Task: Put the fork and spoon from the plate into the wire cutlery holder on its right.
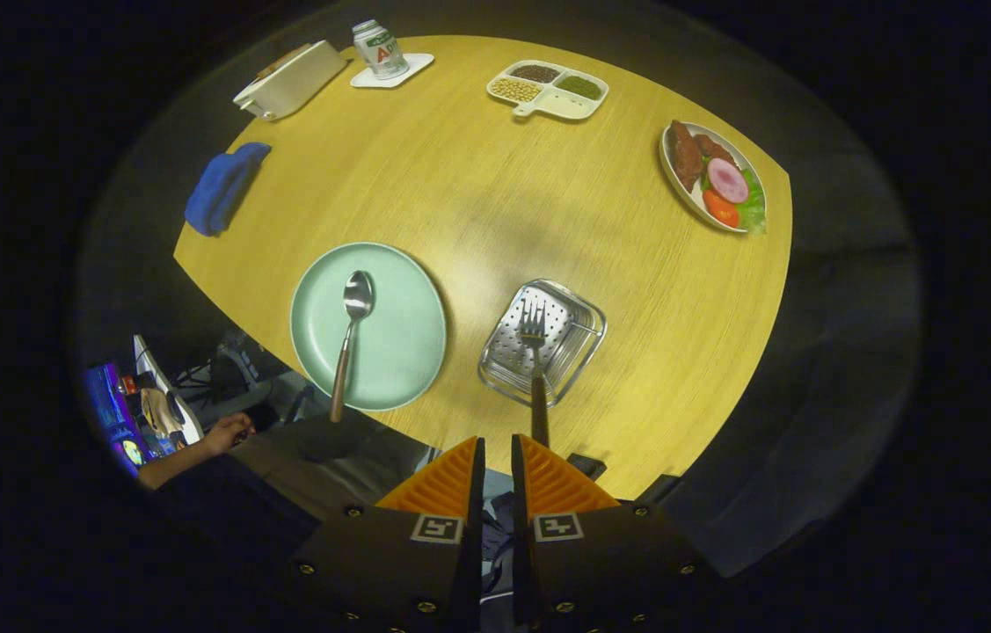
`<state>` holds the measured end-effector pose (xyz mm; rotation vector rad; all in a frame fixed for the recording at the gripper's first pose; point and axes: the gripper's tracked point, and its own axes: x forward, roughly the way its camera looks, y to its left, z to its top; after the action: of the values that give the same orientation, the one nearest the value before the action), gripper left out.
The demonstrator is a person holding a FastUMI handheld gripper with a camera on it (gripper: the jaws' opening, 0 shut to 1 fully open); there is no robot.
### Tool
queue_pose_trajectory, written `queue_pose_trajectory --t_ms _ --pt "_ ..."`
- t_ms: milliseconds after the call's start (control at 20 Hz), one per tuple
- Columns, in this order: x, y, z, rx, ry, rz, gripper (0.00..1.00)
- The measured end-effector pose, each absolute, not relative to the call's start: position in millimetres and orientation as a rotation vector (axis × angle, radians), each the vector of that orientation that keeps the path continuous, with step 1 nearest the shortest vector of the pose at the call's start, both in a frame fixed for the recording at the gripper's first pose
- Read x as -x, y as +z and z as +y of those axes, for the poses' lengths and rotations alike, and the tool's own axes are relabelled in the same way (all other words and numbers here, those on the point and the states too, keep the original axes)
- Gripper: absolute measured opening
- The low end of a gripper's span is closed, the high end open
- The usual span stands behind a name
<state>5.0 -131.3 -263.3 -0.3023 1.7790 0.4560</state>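
Note:
The fork [534, 338] lies in the wire cutlery holder [587, 338], tines toward the far side. Its brown handle sticks out over the near rim and ends just beyond my right fingertip. The spoon [351, 330] lies lengthwise on the pale green plate [407, 334], which is left of the holder; its brown handle overhangs the plate's near rim. My gripper [495, 448] hovers high above the table's near edge, short of both. The orange fingers [447, 483] stand a narrow gap apart with nothing between them.
On the far side of the round wooden table [477, 185] are a plate of food [715, 176], a divided tray of grains [548, 88], a can on a coaster [379, 51], a white box [288, 81] and a blue cloth [221, 186]. A person's hand [227, 432] rests below the table's left edge.

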Motion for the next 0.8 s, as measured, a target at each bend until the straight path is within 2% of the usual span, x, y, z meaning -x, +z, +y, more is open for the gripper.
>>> queue_pose_trajectory --t_ms 450,800 --pt "52.1 -272.3 -69.1 0.207 0.535 1.772 0.15" --pt "80.5 -305.3 -9.1 0.139 0.573 1.776 0.15"
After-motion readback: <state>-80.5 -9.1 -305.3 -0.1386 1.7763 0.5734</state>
